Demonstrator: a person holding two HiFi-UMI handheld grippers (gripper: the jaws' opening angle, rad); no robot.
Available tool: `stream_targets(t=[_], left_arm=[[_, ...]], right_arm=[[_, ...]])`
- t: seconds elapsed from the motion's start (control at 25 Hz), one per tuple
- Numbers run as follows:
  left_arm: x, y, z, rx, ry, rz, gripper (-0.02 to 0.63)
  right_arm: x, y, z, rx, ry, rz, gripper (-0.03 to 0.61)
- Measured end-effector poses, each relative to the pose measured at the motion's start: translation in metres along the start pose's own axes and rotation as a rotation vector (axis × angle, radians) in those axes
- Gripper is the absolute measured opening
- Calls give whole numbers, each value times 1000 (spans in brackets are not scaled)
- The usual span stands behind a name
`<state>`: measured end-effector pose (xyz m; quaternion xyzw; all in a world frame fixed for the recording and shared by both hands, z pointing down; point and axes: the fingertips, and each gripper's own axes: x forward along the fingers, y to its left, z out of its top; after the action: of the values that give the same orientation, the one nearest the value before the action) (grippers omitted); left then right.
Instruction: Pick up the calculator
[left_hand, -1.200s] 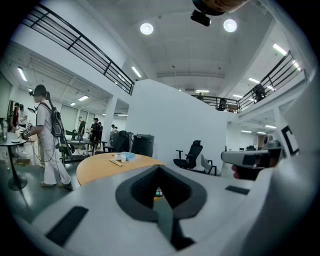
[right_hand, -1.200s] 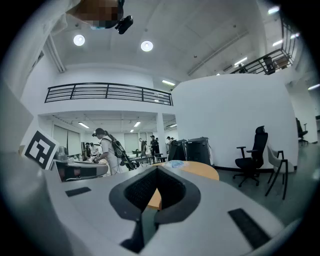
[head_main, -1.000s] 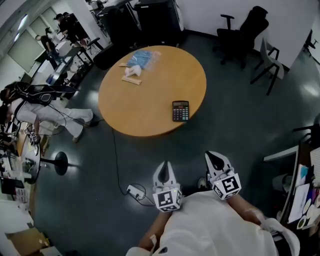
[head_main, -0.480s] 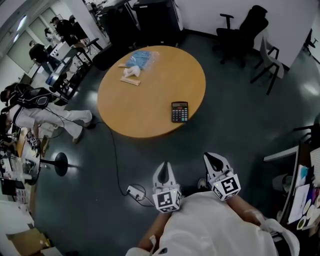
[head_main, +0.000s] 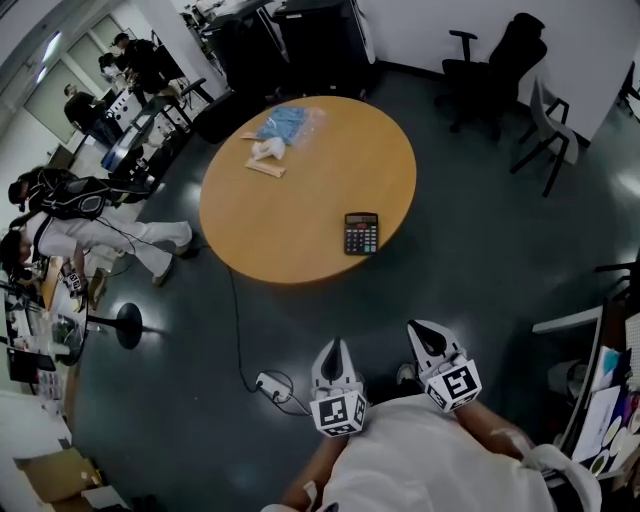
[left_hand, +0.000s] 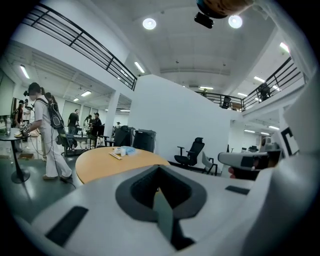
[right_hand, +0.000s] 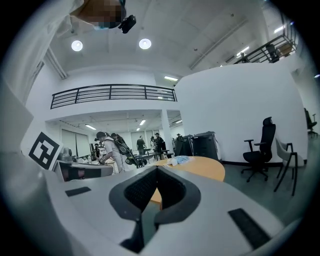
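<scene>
Near the right edge of the round wooden tabletop (head_main: 290, 215), on its near side, the black calculator (head_main: 361, 233) lies flat with its keys up, touching nothing else. On the far side of the tabletop sit a crumpled blue plastic bag (head_main: 285, 124) and, just nearer, a pale flat packet (head_main: 266, 160), both well apart from the calculator. The 2 tools hang side by side low in the near part of the scene, over the dark floor (head_main: 480, 250) and well short of the tabletop. The left tool (head_main: 335, 350) has its jaws pressed together with nothing between them; its own view shows the tips meeting, with the tabletop beyond. The right tool (head_main: 420, 332) likewise has its jaws pressed together and empty, and it points roughly toward the tabletop. On the floor just left of the left tool lies a white power strip (head_main: 270, 383), its cable running toward the tabletop. A black office chair (head_main: 495, 60) stands at the far right, and a person in pale clothes (head_main: 100, 228) is at the left.
</scene>
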<state>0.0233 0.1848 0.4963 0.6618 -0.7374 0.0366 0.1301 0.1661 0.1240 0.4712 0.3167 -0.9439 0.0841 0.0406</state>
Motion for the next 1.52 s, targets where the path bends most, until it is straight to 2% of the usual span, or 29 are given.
stream_targets(t=[0.28, 0.56, 0.68, 0.88, 1.0, 1.12, 1.36, 1.52], left_arm=[[19, -5, -4, -5, 22, 20, 6], [84, 35, 14, 24, -3, -10, 6], [122, 51, 30, 10, -21, -48, 6], [171, 73, 54, 10, -42, -103, 6], [193, 86, 67, 33, -47, -110, 6], [211, 93, 73, 16, -46, -108, 6], [242, 96, 72, -23, -36, -90, 6], [262, 93, 66, -19, -33, -88, 6]], right_arm=[[25, -17, -7, 0, 12, 53, 14], [92, -37, -4, -10, -9, 23, 14], [126, -47, 3, -22, -23, 1, 14], [169, -66, 5, -50, -4, -29, 14], [187, -82, 3, -48, 20, -43, 14], [200, -99, 0, -50, 49, -37, 14], [228, -130, -30, -31, 116, -13, 14], [250, -151, -57, -14, 152, -3, 14]])
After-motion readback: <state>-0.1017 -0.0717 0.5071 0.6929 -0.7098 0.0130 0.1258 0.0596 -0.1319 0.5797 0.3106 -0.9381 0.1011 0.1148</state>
